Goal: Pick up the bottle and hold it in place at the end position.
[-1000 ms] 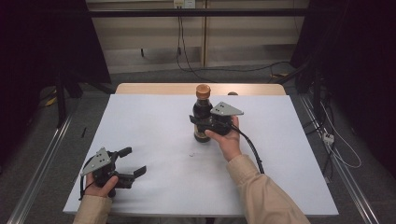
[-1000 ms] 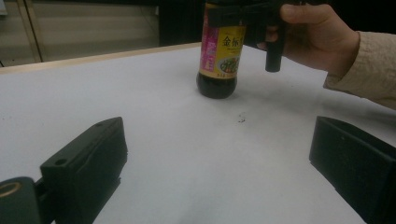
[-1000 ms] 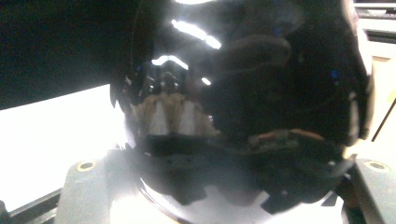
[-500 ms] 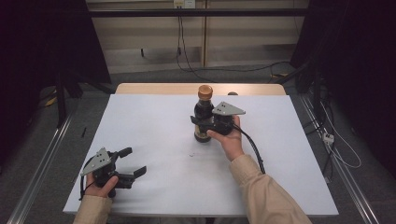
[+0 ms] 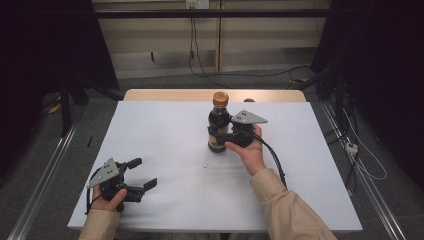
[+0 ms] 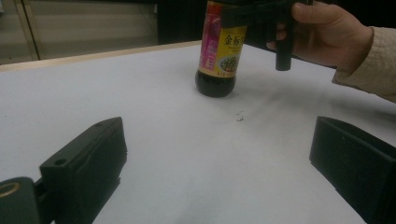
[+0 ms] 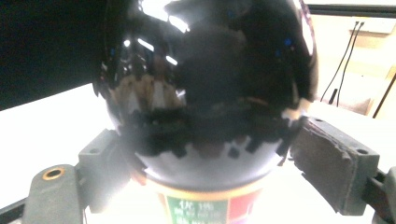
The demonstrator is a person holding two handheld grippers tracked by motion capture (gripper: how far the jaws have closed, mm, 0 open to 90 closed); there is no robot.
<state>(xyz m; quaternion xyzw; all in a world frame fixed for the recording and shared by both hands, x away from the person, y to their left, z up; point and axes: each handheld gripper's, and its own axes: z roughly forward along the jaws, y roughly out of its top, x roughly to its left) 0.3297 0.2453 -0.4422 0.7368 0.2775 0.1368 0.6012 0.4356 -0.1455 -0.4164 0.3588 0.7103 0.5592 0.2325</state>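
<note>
1 bottle: soy sauce bottle (image 5: 218,125), glossy, slippery, likely heavy
grip: labelled waist
right gripper (image 5: 227,136): jaws just loosened around it
left gripper (image 5: 142,173): spread, empty

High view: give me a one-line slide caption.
Right gripper, jaws just opened, flanks an upright dark sauce bottle on the white table; left gripper rests open nearby.

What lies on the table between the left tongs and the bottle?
In the left gripper view, bare white table runs from the left tongs to the bottle, apart from a tiny dark speck short of it.
</note>
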